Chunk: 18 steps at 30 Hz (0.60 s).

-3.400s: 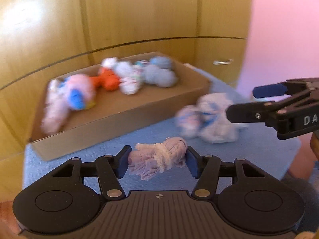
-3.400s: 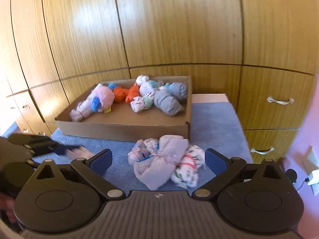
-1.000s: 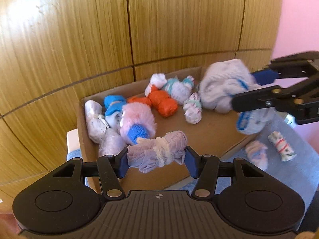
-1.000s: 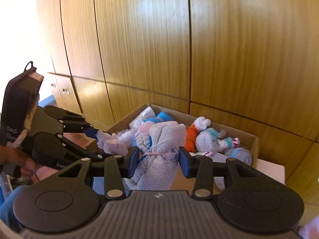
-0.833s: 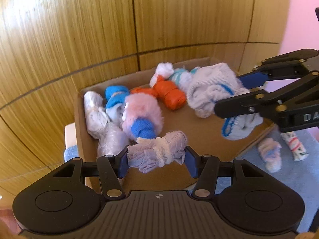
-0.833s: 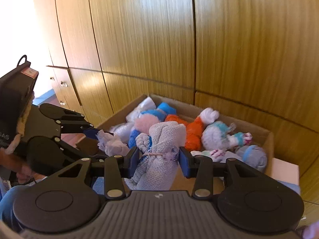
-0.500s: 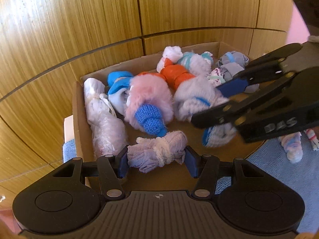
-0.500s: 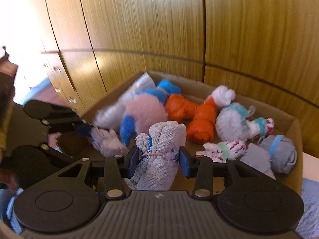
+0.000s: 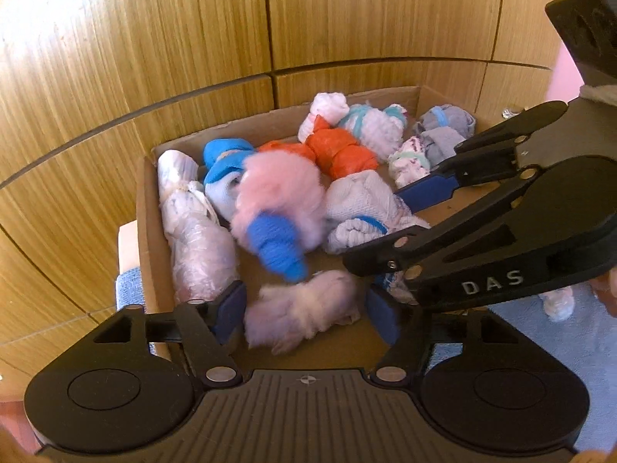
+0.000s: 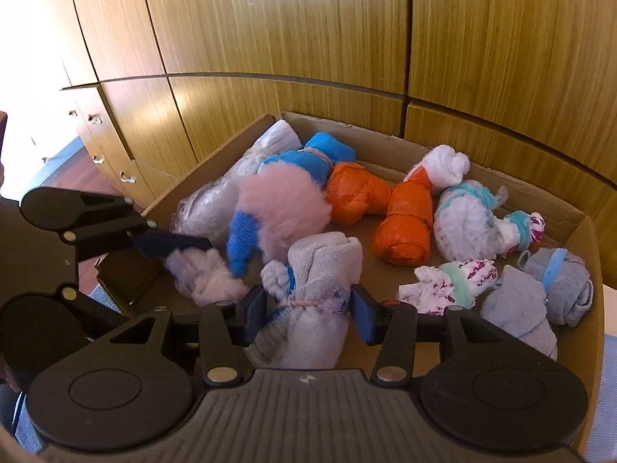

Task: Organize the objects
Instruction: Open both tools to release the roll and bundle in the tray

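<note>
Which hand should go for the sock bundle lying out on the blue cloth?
Probably left. The left gripper is open, with the lilac bundle loose between its fingers in the box. The right gripper is shut on a grey bundle.

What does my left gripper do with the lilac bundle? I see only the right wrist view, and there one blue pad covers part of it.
Observer: In the left wrist view the left gripper is open. Gaps show on both sides of the lilac bundle, which looks blurred over the floor of the cardboard box.
Operator: Does any bundle lie outside the box?
Observer: Yes, one pale bundle lies on the blue cloth, to the right of the box.
</note>
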Available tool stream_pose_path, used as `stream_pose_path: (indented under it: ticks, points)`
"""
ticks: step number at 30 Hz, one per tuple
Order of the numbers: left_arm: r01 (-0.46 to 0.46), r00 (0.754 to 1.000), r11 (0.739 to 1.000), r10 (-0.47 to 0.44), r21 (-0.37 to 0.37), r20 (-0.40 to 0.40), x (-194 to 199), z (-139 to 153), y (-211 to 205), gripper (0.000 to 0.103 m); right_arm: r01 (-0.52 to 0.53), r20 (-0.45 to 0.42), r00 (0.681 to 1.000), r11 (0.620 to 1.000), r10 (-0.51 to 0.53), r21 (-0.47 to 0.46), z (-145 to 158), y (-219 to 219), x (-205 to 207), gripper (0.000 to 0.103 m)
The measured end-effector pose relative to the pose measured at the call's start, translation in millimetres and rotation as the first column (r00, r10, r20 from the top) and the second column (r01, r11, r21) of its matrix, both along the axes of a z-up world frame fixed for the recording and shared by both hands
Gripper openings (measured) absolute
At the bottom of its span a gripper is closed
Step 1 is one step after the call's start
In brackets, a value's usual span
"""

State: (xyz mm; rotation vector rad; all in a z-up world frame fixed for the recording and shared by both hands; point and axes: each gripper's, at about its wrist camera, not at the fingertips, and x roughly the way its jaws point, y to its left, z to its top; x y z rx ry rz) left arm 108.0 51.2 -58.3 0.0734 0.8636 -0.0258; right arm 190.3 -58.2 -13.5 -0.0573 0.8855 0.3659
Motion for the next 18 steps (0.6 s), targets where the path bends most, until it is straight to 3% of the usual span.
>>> stream_pose_path:
  ticks: [2,7,18]
  points:
    - [0.006,1.000,1.000,-0.006,-0.001,0.002,-3,4,-1,0.083,0.001,-0.003,1.000,1.000,-0.001,0.001,2,0,0,0.046]
    - [0.021,1.000,0.999,-0.022,0.027,0.017,-13,16,-8,0.088,-0.008,-0.009,1.000,1.000,0.008,0.000,7,4,-1,0.047]
    - [-0.013,1.000,1.000,0.013,0.006,0.026,-33,24,-9,0.090,-0.002,-0.008,1.000,1.000,0.002,-0.001,15,10,-3,0.049]
